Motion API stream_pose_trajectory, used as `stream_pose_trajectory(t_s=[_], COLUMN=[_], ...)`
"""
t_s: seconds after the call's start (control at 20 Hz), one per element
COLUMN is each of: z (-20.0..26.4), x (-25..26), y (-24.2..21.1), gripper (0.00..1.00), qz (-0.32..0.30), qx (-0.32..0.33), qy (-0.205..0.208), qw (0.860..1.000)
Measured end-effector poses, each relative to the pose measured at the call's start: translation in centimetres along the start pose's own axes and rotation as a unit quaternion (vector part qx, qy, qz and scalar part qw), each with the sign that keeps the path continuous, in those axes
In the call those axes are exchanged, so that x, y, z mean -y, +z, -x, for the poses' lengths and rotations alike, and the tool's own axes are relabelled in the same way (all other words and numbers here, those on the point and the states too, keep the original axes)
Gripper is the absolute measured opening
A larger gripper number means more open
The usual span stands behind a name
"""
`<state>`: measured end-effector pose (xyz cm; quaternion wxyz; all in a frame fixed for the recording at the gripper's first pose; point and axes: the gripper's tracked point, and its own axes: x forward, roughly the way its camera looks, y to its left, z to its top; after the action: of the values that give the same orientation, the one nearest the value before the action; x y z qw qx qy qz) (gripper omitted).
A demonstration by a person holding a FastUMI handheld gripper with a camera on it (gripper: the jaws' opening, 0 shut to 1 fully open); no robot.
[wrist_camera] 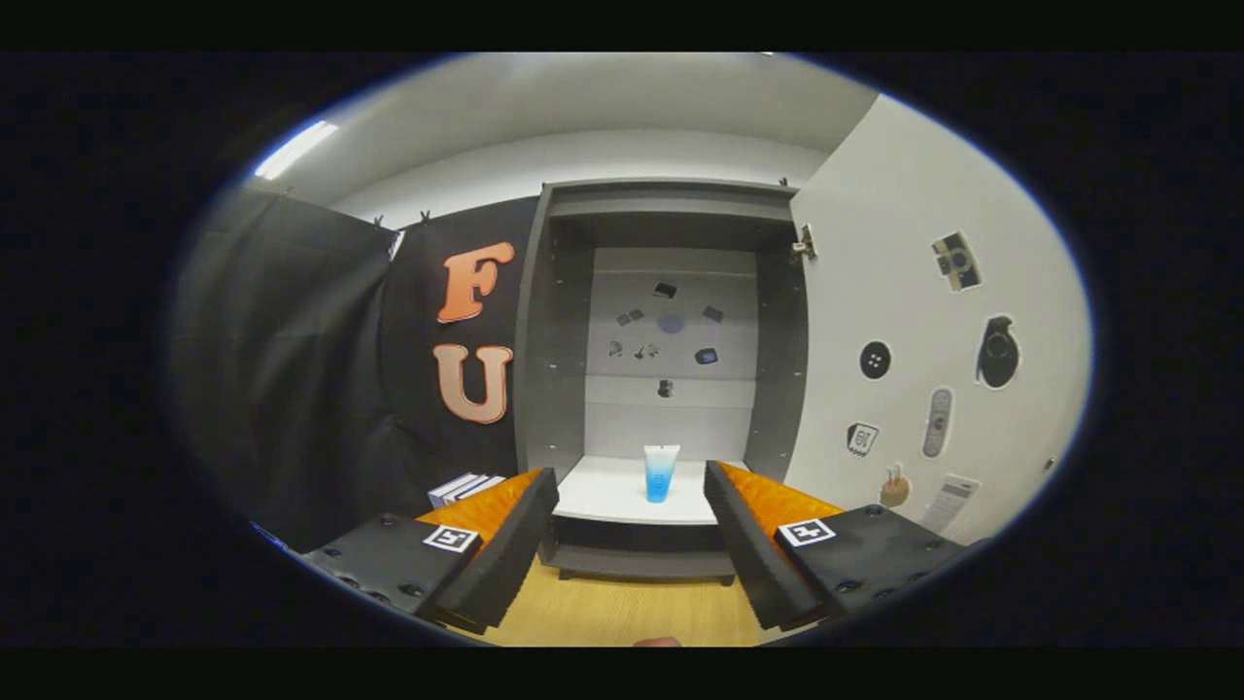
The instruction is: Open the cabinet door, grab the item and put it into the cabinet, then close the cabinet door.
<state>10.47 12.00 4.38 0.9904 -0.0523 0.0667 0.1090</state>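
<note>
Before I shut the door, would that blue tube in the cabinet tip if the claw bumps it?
Probably. The blue tube stands upright on its narrow end on the cabinet shelf, so likely tippy. It looks small, probably light. The open claw sits short of it.

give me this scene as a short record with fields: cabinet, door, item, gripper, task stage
cabinet: grey cabinet, open, small stickers on its back panel
door: white cabinet door swung open to the right, stickers on its inner face
item: blue tube standing upright on the cabinet's white shelf
gripper: gripper open, holding nothing, fingers apart with the tube beyond them
surface: wooden tabletop under the fingers
task stage: item is in the cabinet; door not yet closed
</note>
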Motion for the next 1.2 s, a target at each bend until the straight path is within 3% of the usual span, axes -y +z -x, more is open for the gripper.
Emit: stream_pose_trajectory(t_s=[0.65,1.0,1.2], z=[13.8,19.1,19.4], x=[8.8,19.8,25.2], y=[-1.6,-2.5,-2.2], gripper=[0.98,0.98,0.97], qz=[-0.021,-0.050,-0.038], qx=[0.000,-0.003,0.005], qy=[-0.048,-0.163,-0.217], qw=[0.999,0.985,0.975])
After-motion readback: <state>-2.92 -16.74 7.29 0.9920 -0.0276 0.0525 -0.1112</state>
